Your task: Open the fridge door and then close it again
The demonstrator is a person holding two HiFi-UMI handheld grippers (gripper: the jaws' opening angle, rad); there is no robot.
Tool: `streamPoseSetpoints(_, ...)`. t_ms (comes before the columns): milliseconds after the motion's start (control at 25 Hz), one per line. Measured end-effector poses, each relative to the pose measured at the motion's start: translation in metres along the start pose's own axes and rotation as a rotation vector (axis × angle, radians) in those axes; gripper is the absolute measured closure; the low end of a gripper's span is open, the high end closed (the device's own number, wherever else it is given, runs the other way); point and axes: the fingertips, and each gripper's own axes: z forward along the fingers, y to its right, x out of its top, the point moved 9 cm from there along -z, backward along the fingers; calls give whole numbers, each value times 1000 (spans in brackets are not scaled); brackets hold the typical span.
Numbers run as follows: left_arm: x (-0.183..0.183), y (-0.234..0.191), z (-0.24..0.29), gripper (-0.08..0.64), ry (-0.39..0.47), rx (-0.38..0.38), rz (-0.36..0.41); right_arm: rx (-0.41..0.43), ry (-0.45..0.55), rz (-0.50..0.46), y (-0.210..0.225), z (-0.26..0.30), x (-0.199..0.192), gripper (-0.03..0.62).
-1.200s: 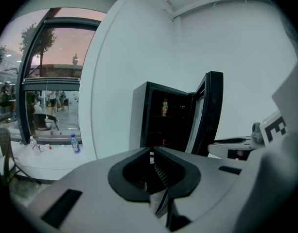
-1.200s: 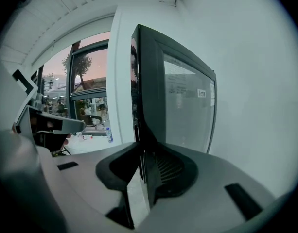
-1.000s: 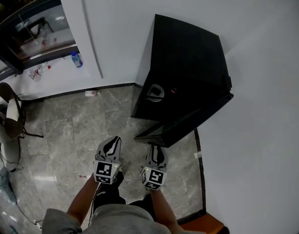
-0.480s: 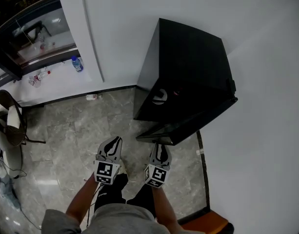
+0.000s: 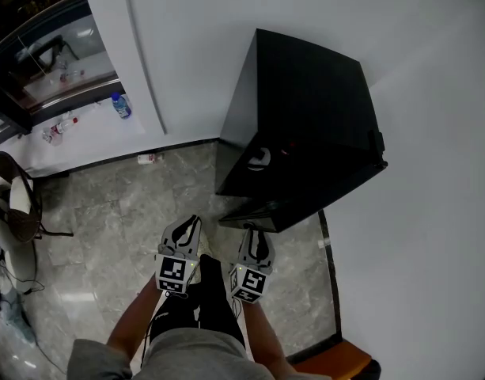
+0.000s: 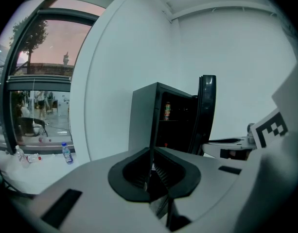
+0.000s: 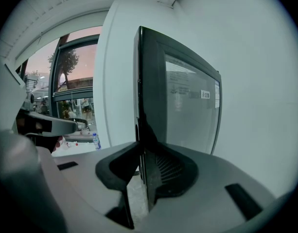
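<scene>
The black fridge (image 5: pixel 305 109) stands in the corner at centre right, its door (image 5: pixel 313 198) ajar, with the right hand-held gripper (image 5: pixel 255 234) clamped on the door's free edge. The left hand-held gripper (image 5: pixel 187 226), jaws together and empty, hangs just beside it. A bottle (image 5: pixel 120 106) at upper left and a chair (image 5: pixel 17 204) at far left stand well apart from the door.

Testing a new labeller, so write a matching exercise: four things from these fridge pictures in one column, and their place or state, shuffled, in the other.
1. black glass-fronted fridge door
2. clear plastic bottle with a blue label
3. small drink can
4. left gripper

A. on a shelf inside the black fridge
B. jaws together, empty
C. standing on the white ledge
D. ajar, its edge in the right gripper's jaws

Pairs: 1-D, 2-C, 3-A, 4-B
</scene>
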Motion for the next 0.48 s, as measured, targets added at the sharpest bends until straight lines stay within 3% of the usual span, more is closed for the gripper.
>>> streamPoseSetpoints(480, 8, -13, 28, 534, -14, -18, 15, -58, -14, 18, -16, 29, 9, 480)
